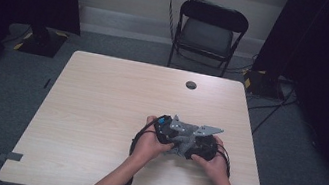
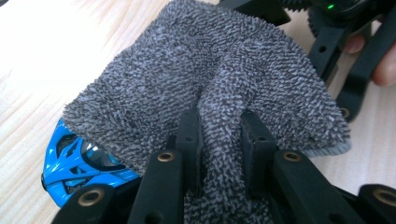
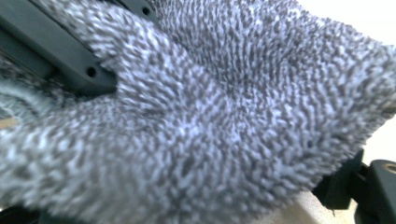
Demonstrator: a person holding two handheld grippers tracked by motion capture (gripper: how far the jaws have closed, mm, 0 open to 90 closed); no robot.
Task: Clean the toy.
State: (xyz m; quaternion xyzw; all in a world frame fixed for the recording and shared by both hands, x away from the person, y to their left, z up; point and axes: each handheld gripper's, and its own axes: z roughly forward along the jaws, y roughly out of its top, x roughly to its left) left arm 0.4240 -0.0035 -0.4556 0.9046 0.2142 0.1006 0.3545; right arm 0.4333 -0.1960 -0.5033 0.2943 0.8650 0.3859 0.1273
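A grey, shaggy microfibre cloth (image 2: 243, 70) lies bunched on the table between my two grippers. My left gripper (image 2: 219, 126) is shut on a raised fold of it, which stands pinched between the black pads. A shiny blue and black toy-like object (image 2: 70, 168) peeks out from under the cloth's edge beside that gripper. My right gripper (image 2: 348, 51) faces it from the far side, its two black jaws standing apart with their tips under the cloth. In the right gripper view the cloth (image 3: 224, 116) hangs close before the camera. From above, the left gripper (image 1: 171, 134) and the right gripper (image 1: 203, 147) meet over the cloth (image 1: 185, 137).
The light wooden table (image 1: 98, 112) has a round cable hole (image 1: 191, 85) near its far edge. A black folding chair (image 1: 209, 31) stands beyond it. Dark curtains hang at both sides, and cables run across the floor at the right.
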